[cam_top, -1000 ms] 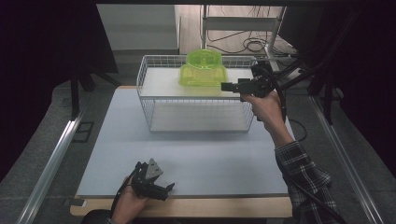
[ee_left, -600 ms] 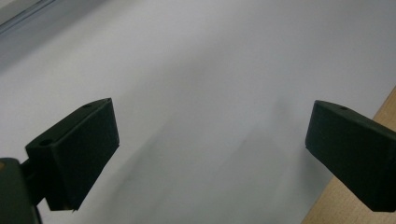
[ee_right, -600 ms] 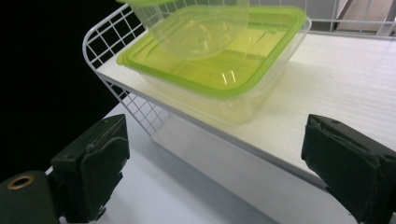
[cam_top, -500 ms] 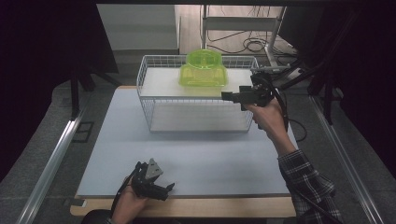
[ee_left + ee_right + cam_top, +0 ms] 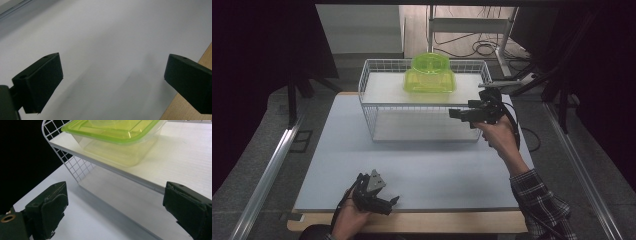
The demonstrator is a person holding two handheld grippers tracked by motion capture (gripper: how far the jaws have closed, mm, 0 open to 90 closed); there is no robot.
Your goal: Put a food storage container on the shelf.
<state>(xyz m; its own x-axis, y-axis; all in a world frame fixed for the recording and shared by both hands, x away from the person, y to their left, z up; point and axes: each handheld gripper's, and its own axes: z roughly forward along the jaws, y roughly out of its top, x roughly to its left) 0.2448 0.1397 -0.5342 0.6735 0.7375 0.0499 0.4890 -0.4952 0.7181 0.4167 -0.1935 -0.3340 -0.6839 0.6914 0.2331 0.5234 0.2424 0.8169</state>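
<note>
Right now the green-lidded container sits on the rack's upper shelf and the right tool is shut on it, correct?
Not quite. The green-lidded container does sit on the rack's upper shelf, but the right tool is open and clear of it, as the right gripper view shows.

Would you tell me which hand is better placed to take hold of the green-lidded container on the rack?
Right: the right gripper is open at the wire rack, facing the container. The left gripper rests at the table's near edge.
</note>
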